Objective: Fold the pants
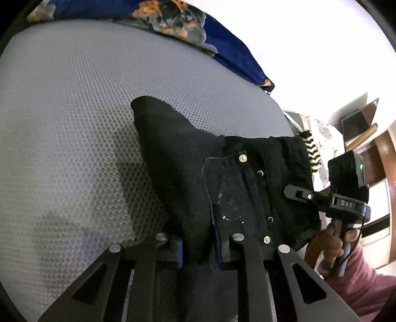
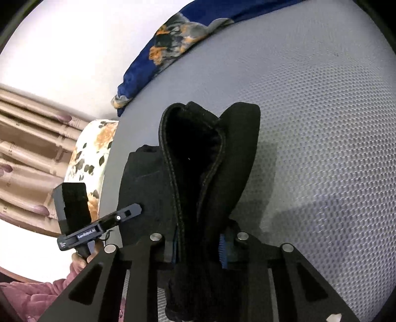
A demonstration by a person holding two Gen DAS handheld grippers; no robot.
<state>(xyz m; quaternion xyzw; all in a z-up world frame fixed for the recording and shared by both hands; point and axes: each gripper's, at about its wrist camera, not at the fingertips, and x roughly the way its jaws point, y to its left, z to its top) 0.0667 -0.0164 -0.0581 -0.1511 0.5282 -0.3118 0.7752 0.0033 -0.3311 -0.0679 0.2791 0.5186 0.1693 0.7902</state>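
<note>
Left wrist view: the left gripper (image 1: 198,247) is nearly closed, its blue-padded jaws pinching black cloth of the black pants (image 1: 188,168) at the near edge of the garment. The pants lie bunched on a grey honeycomb-textured mattress (image 1: 74,123), waistband side to the right, with a brass button (image 1: 242,157) and rivets showing on the fly panel. This view alone shows the button and rivets, and a black-and-white striped cloth (image 1: 313,156) just beyond the pants' right edge. The right gripper (image 1: 287,190) reaches in from the right with its tip against the waistband, carried by a hand (image 1: 331,242) in a pink sleeve (image 1: 366,284); from here its jaw gap cannot be judged. A blue floral blanket (image 1: 173,22) lies at the far edge of the mattress. Right wrist view: the right gripper (image 2: 198,250) is nearly closed on a thick fold of the pants (image 2: 210,153), a stitched seam running up between the pads. Only this view shows the garment's open loop rising from the grip, a floral pillow (image 2: 91,148) off the mattress's left edge, and a beige curtain (image 2: 27,153) further left. The left gripper (image 2: 138,209) enters from the left, tip at the cloth.
</note>
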